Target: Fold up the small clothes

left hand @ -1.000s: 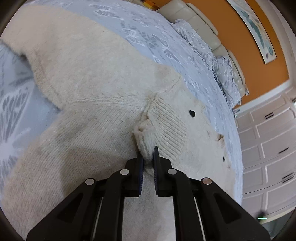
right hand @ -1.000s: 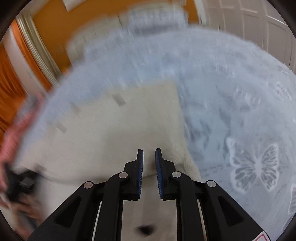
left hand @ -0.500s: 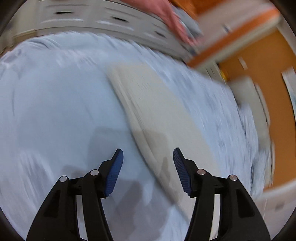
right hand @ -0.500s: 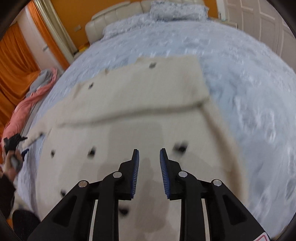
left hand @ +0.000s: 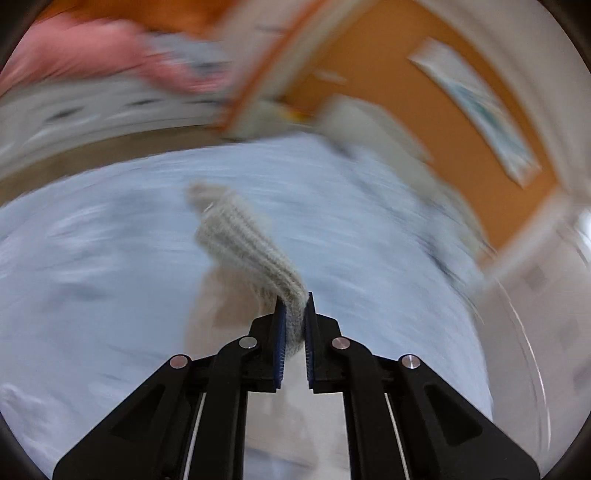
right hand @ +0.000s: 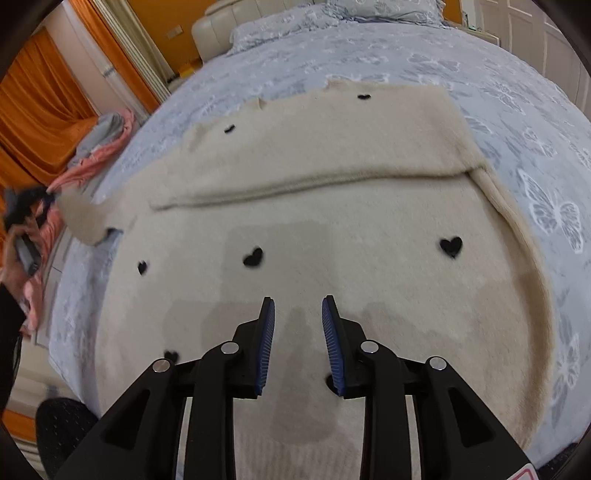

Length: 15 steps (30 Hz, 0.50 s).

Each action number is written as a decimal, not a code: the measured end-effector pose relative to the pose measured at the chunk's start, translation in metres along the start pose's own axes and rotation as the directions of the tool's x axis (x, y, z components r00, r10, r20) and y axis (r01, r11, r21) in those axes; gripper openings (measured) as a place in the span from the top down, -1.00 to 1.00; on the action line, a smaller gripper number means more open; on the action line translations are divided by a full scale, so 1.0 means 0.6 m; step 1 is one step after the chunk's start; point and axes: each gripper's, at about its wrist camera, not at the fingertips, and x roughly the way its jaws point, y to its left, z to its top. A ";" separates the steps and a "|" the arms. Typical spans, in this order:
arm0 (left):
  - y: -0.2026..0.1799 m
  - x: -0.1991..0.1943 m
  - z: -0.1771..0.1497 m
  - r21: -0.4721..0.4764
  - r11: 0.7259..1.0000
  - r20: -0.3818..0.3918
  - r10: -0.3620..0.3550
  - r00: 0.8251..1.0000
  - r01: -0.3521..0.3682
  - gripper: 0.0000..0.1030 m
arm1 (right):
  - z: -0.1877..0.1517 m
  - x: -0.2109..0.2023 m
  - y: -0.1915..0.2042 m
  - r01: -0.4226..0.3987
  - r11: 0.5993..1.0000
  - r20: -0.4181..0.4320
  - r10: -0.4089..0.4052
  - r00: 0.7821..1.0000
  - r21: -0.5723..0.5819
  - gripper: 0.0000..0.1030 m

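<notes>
A cream knit sweater (right hand: 332,229) with small black hearts lies spread on the bed; one sleeve is folded across its upper part. My right gripper (right hand: 297,310) is open and empty, hovering just above the sweater's middle. My left gripper (left hand: 294,314) is shut on the ribbed cuff (left hand: 251,251) of the other sleeve and holds it lifted; the view is blurred by motion. In the right wrist view that lifted sleeve end (right hand: 86,218) shows at the sweater's left edge, next to the other hand.
The bed has a pale blue butterfly-print cover (right hand: 535,122) with pillows (right hand: 295,22) and a cream headboard at the far end. A pink and grey heap of clothes (right hand: 99,147) lies at the left bed edge. Orange curtains (right hand: 33,103) hang on the left.
My left gripper opened, swung away from the sweater's body and closed on the sleeve cuff, lifting it. My right gripper opened wider and moved over the sweater's middle.
</notes>
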 end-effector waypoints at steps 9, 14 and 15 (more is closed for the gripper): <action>-0.298 0.142 -0.356 0.049 0.975 -0.437 -0.175 0.882 0.218 0.16 | 0.011 -0.028 -0.060 -0.017 0.994 0.069 0.009 0.998 0.111 0.37; -0.201 0.130 -0.436 -0.162 0.984 -0.457 -0.143 0.878 0.077 0.08 | 0.046 -0.032 -0.103 -0.024 0.992 0.071 0.015 0.997 0.127 0.15; -0.178 0.124 -0.424 -0.195 0.980 -0.431 -0.130 0.893 0.048 0.00 | 0.059 -0.031 -0.108 -0.050 0.990 0.078 0.040 0.996 0.132 -0.01</action>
